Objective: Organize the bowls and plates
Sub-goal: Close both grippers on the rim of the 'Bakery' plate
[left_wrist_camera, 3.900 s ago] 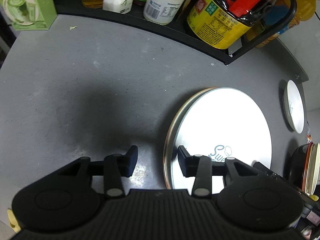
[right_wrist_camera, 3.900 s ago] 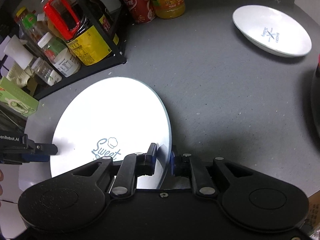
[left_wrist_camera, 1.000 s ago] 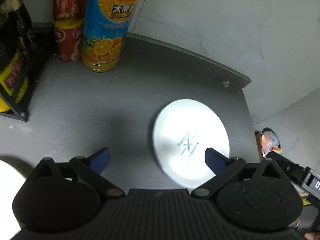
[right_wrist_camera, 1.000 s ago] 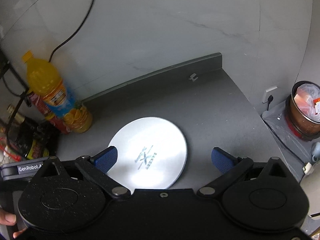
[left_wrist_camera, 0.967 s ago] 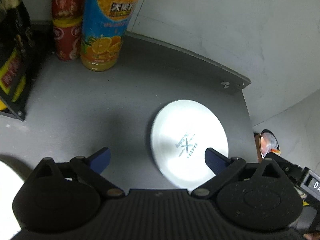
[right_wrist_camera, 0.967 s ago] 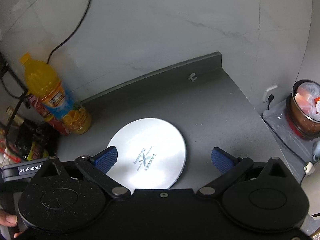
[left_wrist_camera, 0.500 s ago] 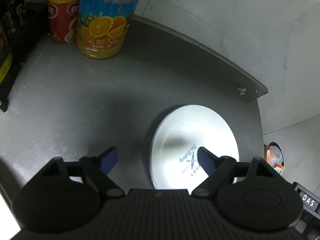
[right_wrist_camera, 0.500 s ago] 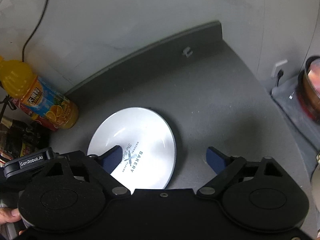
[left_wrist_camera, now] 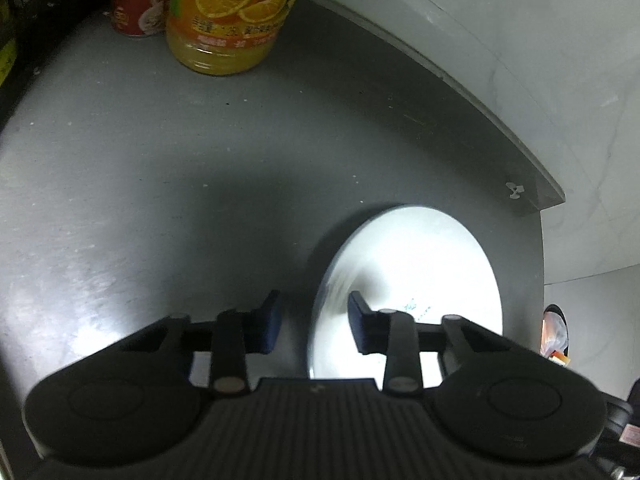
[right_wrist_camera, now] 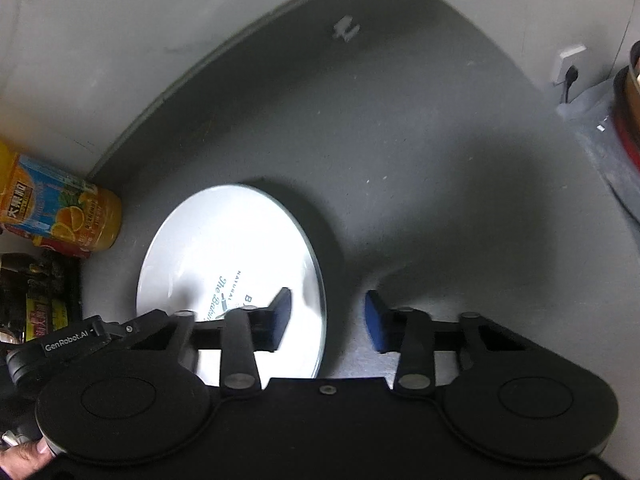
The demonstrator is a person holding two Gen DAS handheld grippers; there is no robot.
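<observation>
A shallow white plate (left_wrist_camera: 416,264) with blue "Bakery" lettering lies flat on the dark grey bench (left_wrist_camera: 200,168), near its far right corner, and nothing is on it. The left gripper (left_wrist_camera: 314,326) straddles the plate's left rim: one blue pad sits over the bare bench, the other over the white surface, and its jaws are closing with the rim between them — the pads are not yet pressing on it. The right gripper (right_wrist_camera: 326,316) does the same at the plate's right rim (right_wrist_camera: 320,300), one pad above the plate, one above the bench, jaws closing with a visible gap on both sides of the rim. Toward the back edge of the bench stands an orange juice bottle (left_wrist_camera: 230,16), its lower part full of yellow-orange drink, with a red can (left_wrist_camera: 138,2) touching or just beside it on the left. Off the bench's right edge, low down, is a round bin (right_wrist_camera: 630,92) — what it holds I cannot tell. A fingertip (right_wrist_camera: 24,456) shows at the lower left corner of the right wrist view.
</observation>
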